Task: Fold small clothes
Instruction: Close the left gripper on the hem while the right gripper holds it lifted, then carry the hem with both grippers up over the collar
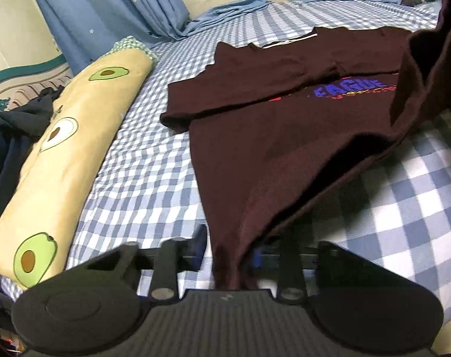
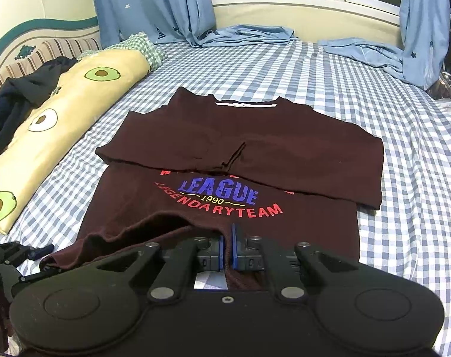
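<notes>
A maroon T-shirt (image 2: 225,136) lies face up on the checked bed sheet (image 2: 403,178). Both sleeves are folded across its chest, above the print "LEAGUE 1990 LEGENDARY TEAM" (image 2: 222,196). My right gripper (image 2: 227,250) is shut on the shirt's bottom hem, with cloth pinched between its blue pads. The hem is raised and runs left toward the left tool's black body (image 2: 14,255). In the left wrist view the T-shirt (image 1: 284,136) drapes down into my left gripper (image 1: 229,255), which is shut on the hem corner. The cloth hides its fingertips. A lifted fold (image 1: 427,59) hangs at the upper right.
A long avocado-print pillow (image 2: 56,119) lies along the left side of the bed, with a dark garment (image 2: 17,101) heaped beyond it. Blue star curtains (image 2: 154,6) and light blue cloths (image 2: 249,34) lie at the far edge under the window.
</notes>
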`<control>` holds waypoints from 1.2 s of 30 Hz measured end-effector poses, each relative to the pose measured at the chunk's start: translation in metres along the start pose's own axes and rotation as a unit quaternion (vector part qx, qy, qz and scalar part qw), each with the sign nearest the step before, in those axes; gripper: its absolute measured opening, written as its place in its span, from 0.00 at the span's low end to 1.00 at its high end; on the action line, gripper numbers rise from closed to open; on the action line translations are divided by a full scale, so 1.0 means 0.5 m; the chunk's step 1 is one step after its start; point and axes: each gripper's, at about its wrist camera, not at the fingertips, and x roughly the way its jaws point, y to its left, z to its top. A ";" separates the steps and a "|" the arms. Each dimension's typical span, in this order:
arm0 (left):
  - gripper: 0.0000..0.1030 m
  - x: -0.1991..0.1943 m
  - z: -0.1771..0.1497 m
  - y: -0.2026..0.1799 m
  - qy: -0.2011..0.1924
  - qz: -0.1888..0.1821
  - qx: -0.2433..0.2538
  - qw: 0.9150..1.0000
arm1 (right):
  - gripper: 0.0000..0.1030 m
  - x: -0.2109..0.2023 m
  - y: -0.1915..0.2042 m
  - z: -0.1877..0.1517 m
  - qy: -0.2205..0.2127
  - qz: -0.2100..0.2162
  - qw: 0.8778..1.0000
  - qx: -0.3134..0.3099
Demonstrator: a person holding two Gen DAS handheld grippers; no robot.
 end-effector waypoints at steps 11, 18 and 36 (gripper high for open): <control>0.04 -0.124 0.137 0.016 -0.053 0.023 0.030 0.998 | 0.04 -0.079 -0.086 -0.087 -0.069 0.012 0.994 0.082; 0.04 -0.207 0.248 0.023 -0.055 0.001 0.049 0.997 | 0.04 -0.139 -0.120 -0.100 -0.109 0.007 0.990 0.087; 0.04 -0.332 0.155 0.039 -0.021 -0.044 0.062 0.997 | 0.03 -0.296 -0.069 -0.165 -0.080 0.005 0.996 -0.035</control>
